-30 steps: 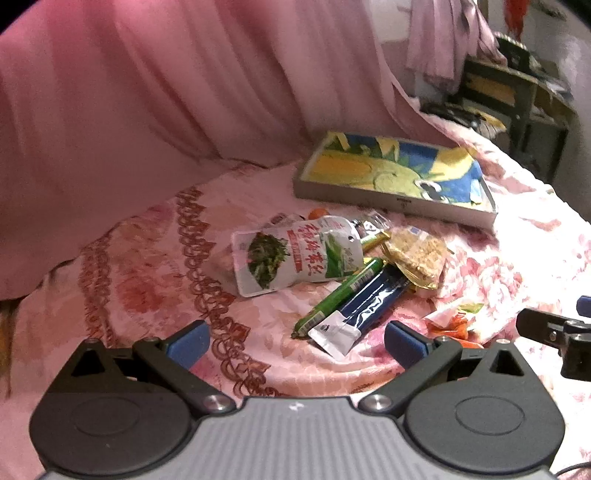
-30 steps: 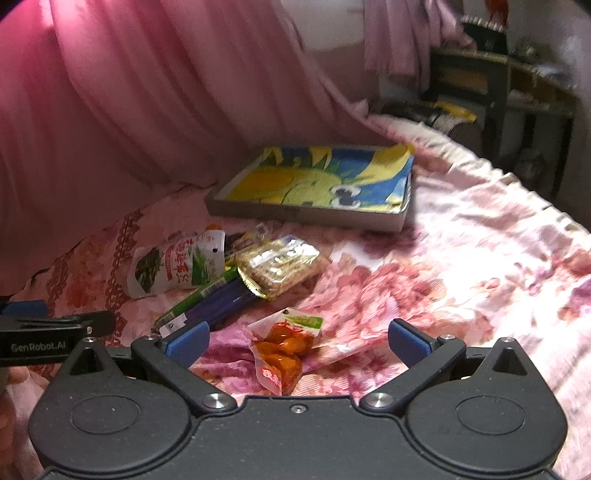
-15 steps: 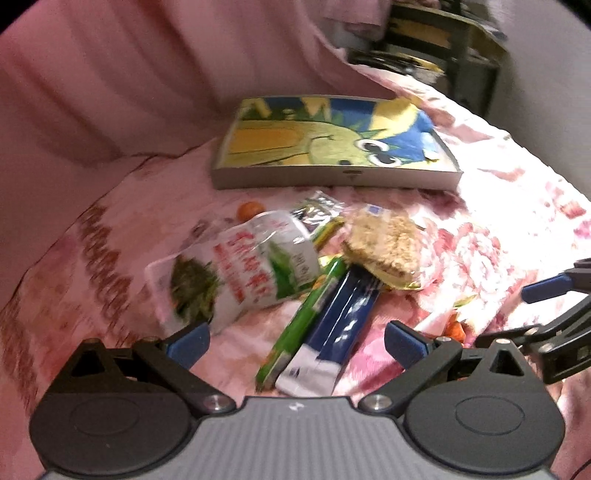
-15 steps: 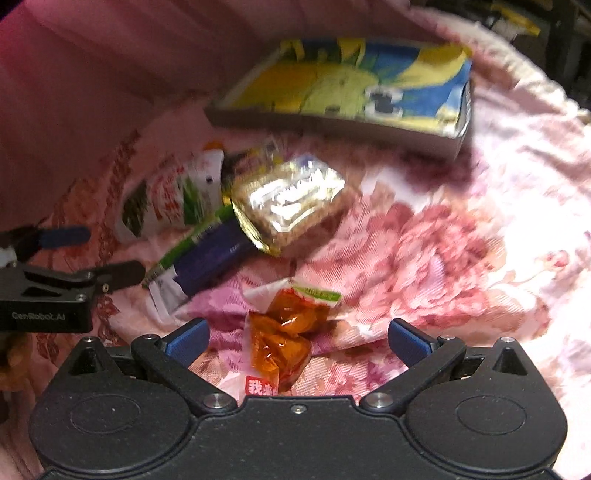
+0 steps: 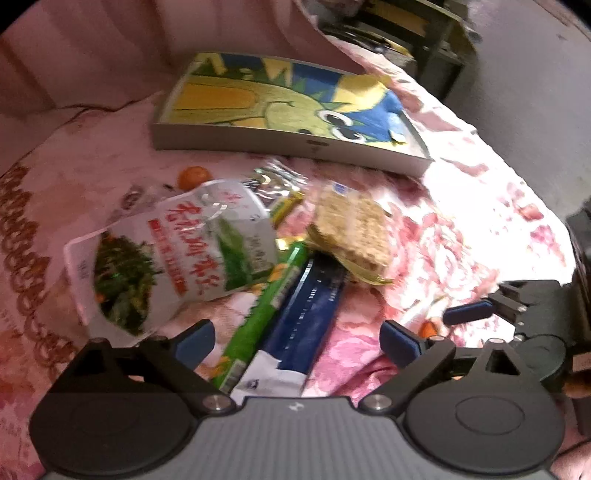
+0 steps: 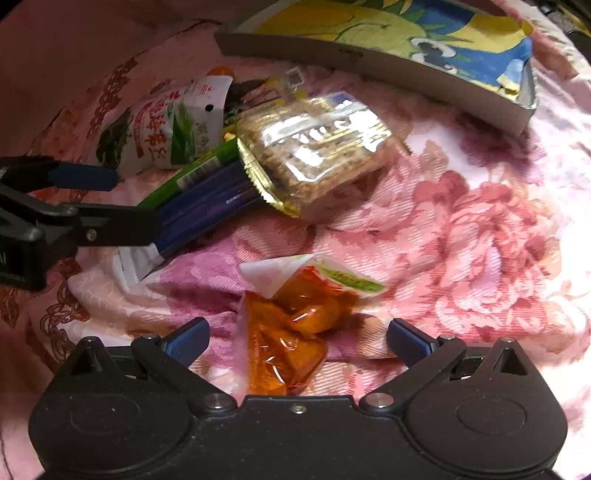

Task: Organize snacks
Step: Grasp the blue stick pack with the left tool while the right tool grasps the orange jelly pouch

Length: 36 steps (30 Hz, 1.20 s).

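Snacks lie in a loose pile on a pink floral bedspread. My left gripper (image 5: pixel 297 339) is open, its fingers either side of a green stick pack (image 5: pixel 266 317) and a blue sachet (image 5: pixel 306 314). A white-and-green pouch (image 5: pixel 173 254) and a clear-wrapped cracker block (image 5: pixel 351 232) lie beyond. My right gripper (image 6: pixel 297 341) is open, straddling an orange snack packet (image 6: pixel 291 328). The cracker block (image 6: pixel 314 147), the pouch (image 6: pixel 166 133) and the left gripper's fingers (image 6: pixel 81 176) also show in the right wrist view.
A shallow cartoon-printed box (image 5: pixel 291 107) lies behind the pile, also in the right wrist view (image 6: pixel 388 44). A small orange ball (image 5: pixel 194 176) sits near the pouch. Pink curtain (image 5: pixel 92 55) hangs at the back left. Dark furniture (image 5: pixel 413 33) stands far right.
Both grippers have moved forward and down toward the snacks. The left now straddles the green and blue packs; the right now straddles the orange packet. Both stay open.
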Available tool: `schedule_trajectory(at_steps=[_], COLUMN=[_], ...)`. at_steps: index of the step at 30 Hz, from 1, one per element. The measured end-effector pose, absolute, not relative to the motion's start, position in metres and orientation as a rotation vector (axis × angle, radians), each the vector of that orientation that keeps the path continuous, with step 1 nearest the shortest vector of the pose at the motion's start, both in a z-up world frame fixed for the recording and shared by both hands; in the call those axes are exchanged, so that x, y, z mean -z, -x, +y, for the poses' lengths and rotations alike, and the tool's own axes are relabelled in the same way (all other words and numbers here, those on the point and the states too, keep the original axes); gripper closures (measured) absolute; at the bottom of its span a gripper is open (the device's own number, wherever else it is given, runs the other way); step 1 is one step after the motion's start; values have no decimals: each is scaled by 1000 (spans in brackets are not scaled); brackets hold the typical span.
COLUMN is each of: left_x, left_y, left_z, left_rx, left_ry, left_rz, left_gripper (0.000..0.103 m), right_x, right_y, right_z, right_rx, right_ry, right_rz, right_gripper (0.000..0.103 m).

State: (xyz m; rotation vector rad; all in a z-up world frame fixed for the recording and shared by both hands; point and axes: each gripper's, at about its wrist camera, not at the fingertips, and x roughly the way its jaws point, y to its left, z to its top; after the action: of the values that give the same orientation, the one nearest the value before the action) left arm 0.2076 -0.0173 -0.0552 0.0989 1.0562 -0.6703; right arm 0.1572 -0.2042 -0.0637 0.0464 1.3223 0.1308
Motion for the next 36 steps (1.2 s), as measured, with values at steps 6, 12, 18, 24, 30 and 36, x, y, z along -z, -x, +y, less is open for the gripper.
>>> schedule_trajectory(at_steps=[6,12,18,24,30,36], left_x=[66,65,68,81,81,76], left_y=[-206,-204,-208,-217,-212,-209], left_z=[-32,-36,-39,-42,-44,-46], left_rx=[739,794,780,715,692,666], left_ry=[-171,-174,-185,-211,-246,-197], left_rz=[1090,1089,1093,1133,1113,1138], left_gripper=[14,24,32,48,55,61], right_x=[68,68,66,66,67,68], right_y=[-159,-159,-156,-155,-156,-155], right_z=[-201,-200,-198,-204,-211,-206], right_rx=[-151,-167,-180,-157,-120,-129], right_ry=[-44,-61,-66,-91,-108,-53], right_rz=[1330,1324,1312,1302,1293,1264], right_gripper=[3,10,16,26,41,49])
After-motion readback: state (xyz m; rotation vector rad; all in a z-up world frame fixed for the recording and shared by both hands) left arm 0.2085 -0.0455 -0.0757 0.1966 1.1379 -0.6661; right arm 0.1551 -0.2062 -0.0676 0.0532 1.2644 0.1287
